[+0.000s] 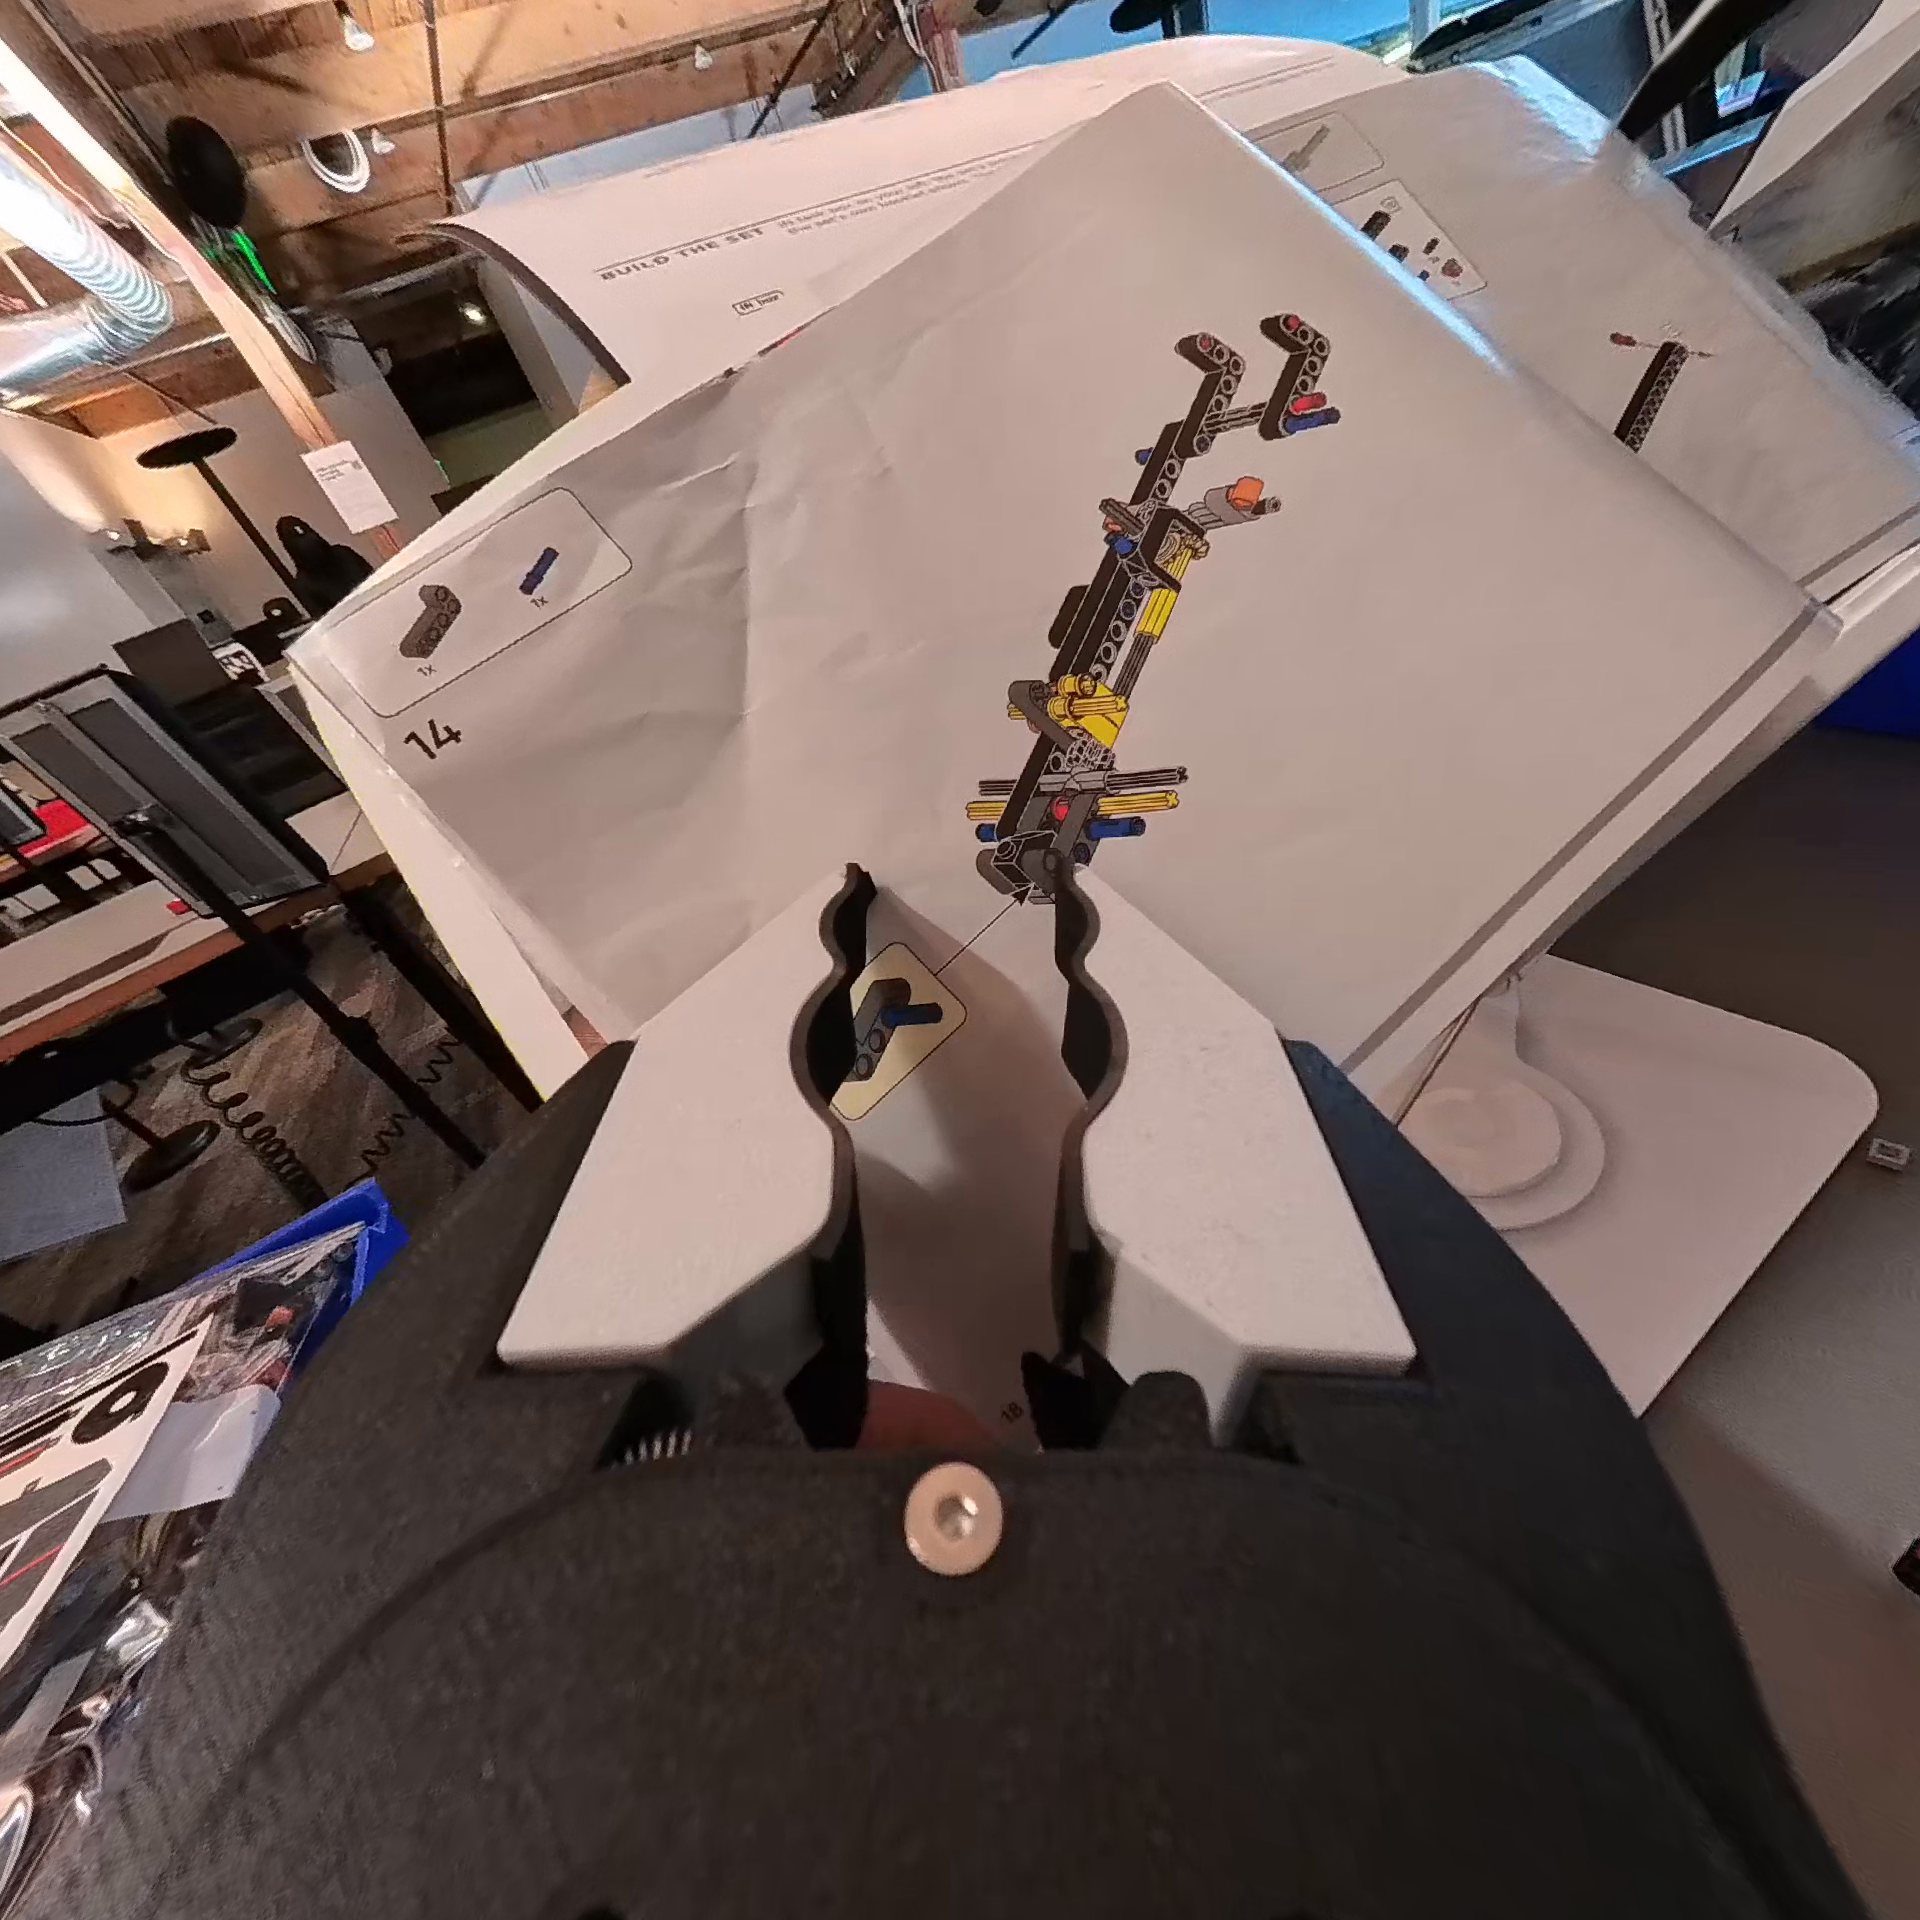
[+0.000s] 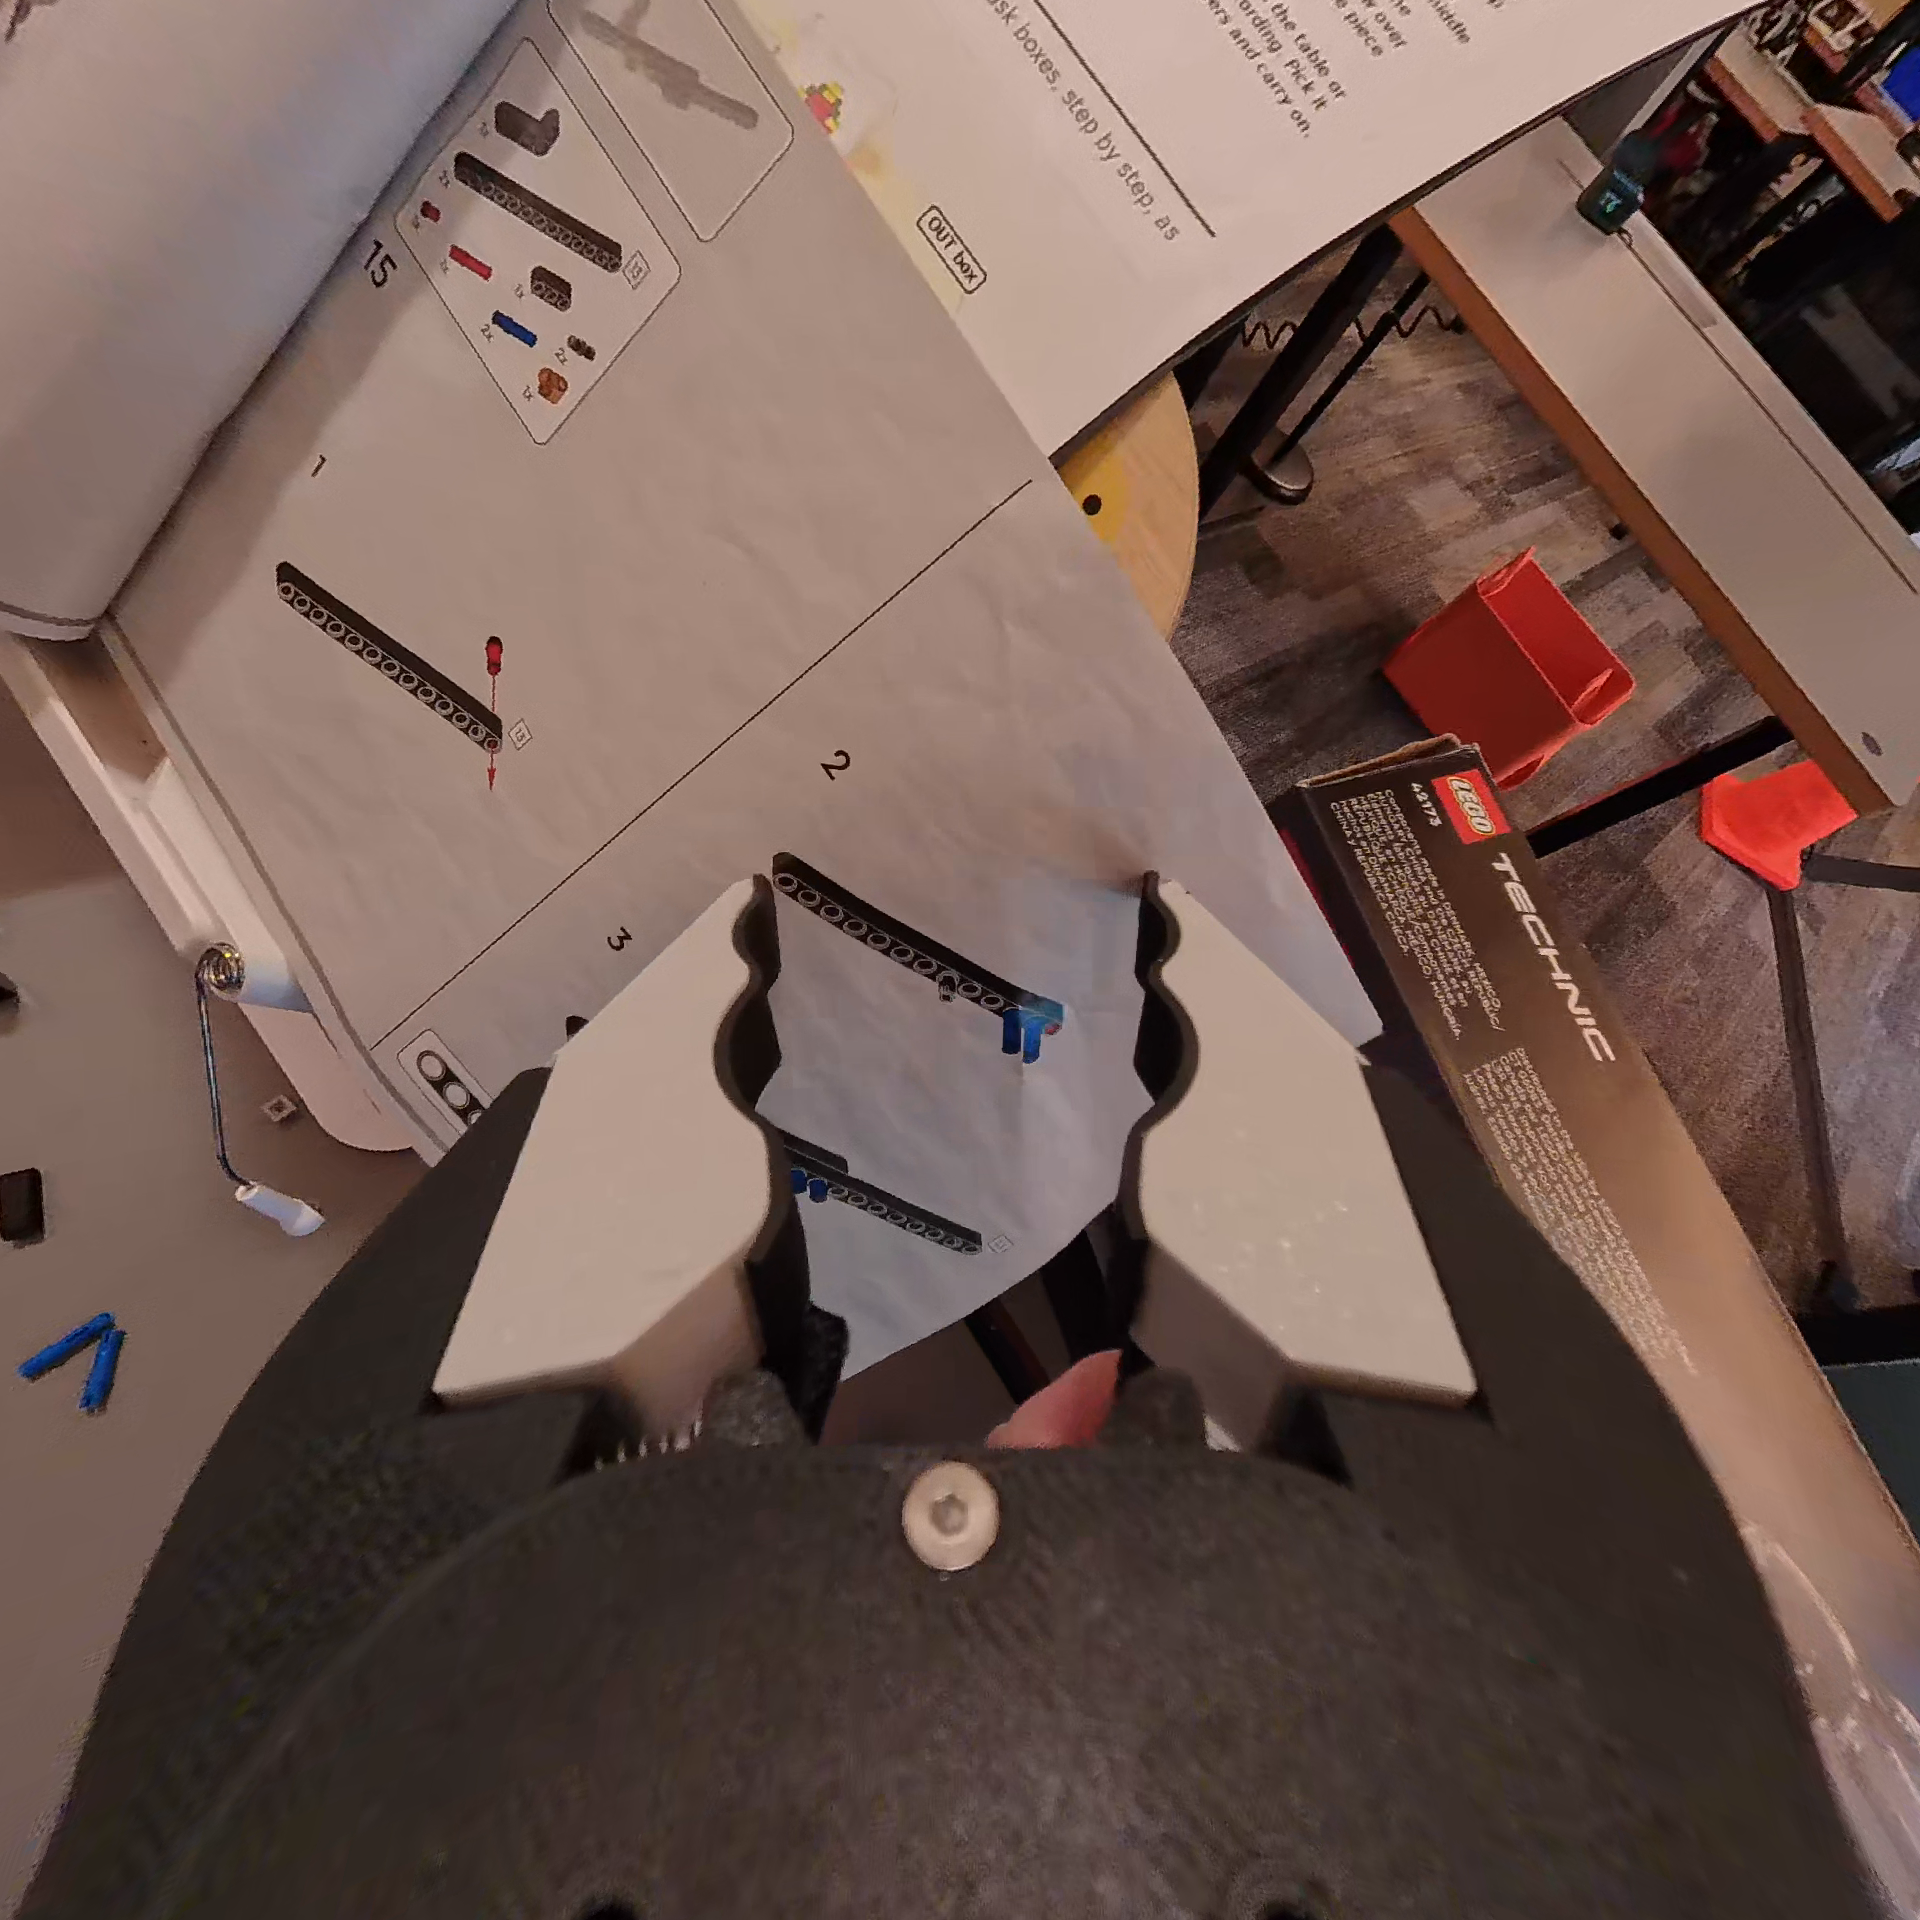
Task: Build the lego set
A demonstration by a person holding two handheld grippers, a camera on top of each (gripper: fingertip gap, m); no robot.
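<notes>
An open instruction booklet (image 1: 935,582) leans on a white stand (image 1: 1621,1143) on the table; its left page shows in the left wrist view, its right page (image 2: 644,644) in the right wrist view. My left gripper (image 1: 956,883) is open and empty, its fingertips close in front of the left page. My right gripper (image 2: 956,894) is open wide and empty, close in front of the right page's lower part. Two blue pins (image 2: 78,1356) and a small black piece (image 2: 21,1205) lie on the grey table (image 2: 94,1039) at left.
A black set box (image 2: 1507,1039) stands at the right of the booklet. A blue bin (image 1: 312,1257) with bags and a sheet is at lower left. A large white poster (image 1: 831,249) curves behind the booklet. Red bins (image 2: 1507,665) lie on the floor beyond. The tips of one gripper are about 35 centimetres away from the tips of the other. From either gripper's tips it is about 35 centimetres to the small black piece (image 2: 21,1205).
</notes>
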